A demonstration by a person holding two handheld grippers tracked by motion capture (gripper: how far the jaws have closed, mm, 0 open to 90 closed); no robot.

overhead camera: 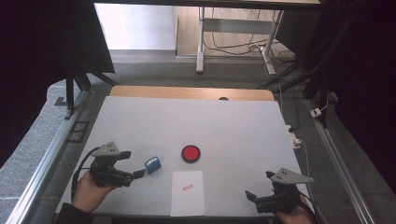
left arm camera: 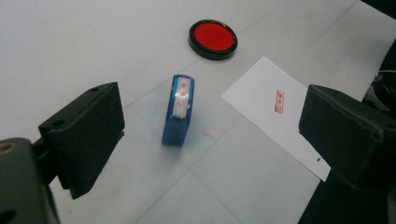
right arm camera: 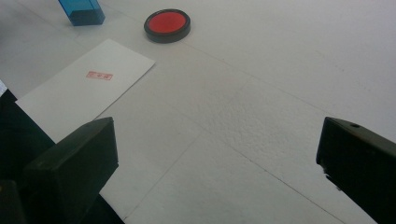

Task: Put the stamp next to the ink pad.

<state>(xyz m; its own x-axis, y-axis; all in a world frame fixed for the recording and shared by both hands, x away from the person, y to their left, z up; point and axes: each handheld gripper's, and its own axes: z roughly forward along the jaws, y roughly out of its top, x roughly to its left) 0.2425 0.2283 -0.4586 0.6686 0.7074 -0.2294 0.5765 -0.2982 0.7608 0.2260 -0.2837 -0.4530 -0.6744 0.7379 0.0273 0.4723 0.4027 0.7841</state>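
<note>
While its jaws stand wide apart w/ nothing between them, the left gripper (overhead camera: 132,164) sits just short of the blue stamp (overhead camera: 152,164), at the near-left of the table (overhead camera: 140,116). In the left gripper view the stamp (left arm camera: 178,110) stands on the table surface in the gap ahead of the two black jaws, not touched by either; its top face carries a white label w/ small red marks. High view: the stamp is just beside the lower jaw tip, can't tell if there's contact.

Right gripper (overhead camera: 256,197): jaws also spread wide, holding nothing, at the near-right edge of the table, well apart from the stamp. In the right gripper view only bare table lies between its jaws.

Between the two grippers lies a white sheet of paper (overhead camera: 187,192) flat at the near edge, w/ a small red print (overhead camera: 188,188) on its upper half. Paper corner is near the stamp but apart from it.

Beyond the paper, approx. mid-table, sits a round ink pad (overhead camera: 191,153): black rim, red centre, lid off. It's to the right of the stamp, near but not touching.

A hand (overhead camera: 88,191) grips each gripper from the bottom edge of the high view. Grey three-cornered plates on top of both.
</note>
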